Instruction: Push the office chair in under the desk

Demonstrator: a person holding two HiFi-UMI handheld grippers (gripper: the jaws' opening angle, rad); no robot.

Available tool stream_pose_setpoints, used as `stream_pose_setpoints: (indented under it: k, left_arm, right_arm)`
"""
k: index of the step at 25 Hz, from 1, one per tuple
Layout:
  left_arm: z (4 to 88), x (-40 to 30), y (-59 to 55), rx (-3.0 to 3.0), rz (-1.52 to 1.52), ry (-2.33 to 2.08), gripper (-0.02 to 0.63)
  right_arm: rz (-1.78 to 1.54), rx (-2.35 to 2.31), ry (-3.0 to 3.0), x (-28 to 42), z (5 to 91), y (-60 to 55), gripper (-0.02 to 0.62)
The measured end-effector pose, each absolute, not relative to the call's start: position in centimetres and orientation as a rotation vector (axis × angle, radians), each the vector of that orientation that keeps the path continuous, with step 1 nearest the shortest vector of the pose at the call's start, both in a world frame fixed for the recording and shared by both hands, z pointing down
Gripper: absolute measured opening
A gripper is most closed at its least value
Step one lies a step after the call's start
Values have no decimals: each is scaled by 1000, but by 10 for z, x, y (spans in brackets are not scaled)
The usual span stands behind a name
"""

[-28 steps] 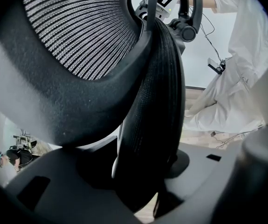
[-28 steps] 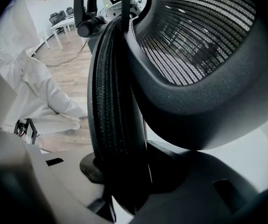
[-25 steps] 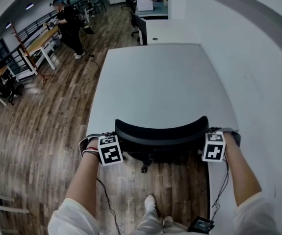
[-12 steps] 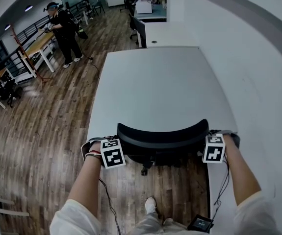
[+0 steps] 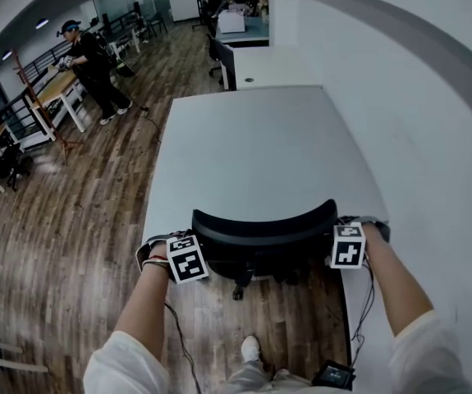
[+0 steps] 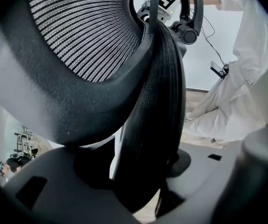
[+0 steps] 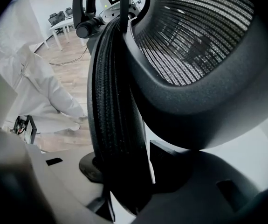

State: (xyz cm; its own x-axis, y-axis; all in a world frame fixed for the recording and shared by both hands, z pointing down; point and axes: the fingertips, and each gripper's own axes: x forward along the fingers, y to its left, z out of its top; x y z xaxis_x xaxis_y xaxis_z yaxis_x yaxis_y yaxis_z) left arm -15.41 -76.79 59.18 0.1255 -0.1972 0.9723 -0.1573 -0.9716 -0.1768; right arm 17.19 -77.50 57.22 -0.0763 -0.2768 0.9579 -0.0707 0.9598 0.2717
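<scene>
The black office chair [image 5: 264, 226] stands tucked against the front edge of the white desk [image 5: 268, 146], its curved backrest toward me. My left gripper [image 5: 188, 249] is at the backrest's left end and my right gripper [image 5: 344, 238] at its right end. In the left gripper view the backrest's padded edge [image 6: 157, 101] runs between the jaws of the left gripper [image 6: 138, 171], with thin gaps on both sides. The right gripper view shows the same edge [image 7: 113, 101] inside the right gripper [image 7: 124, 171]. Both sets of jaws are opening and no longer press on the backrest.
A white wall [image 5: 433, 138] runs along the desk's right side. Wooden floor [image 5: 80, 220] lies to the left, with a person [image 5: 88, 56] and more desks [image 5: 51, 97] far back. My shoe [image 5: 252, 350] and a small device [image 5: 334, 376] with cables are below the chair.
Both grippers stay at the backrest's ends; the right one has edged slightly inward. The person in the background has stepped farther left.
</scene>
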Motion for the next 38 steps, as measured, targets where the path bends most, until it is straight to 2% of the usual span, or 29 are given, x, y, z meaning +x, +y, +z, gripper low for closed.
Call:
stream_pose_setpoints:
  k: [4, 9, 29, 38]
  left_arm:
    - [591, -154, -767, -2350, -2025, 403, 250]
    - [594, -153, -759, -2332, -2057, 373, 336]
    - [548, -150, -757, -2349, -1843, 633, 341]
    - [516, -115, -742, -2606, -1483, 907, 337]
  right_arm:
    - [-182, 287, -1639, 172, 571, -774, 228]
    - [-206, 305, -1609, 181, 567, -774, 256]
    - [-190, 554, -1756, 177, 524, -766, 250]
    - [-168, 795, -1898, 181, 511, -760, 250]
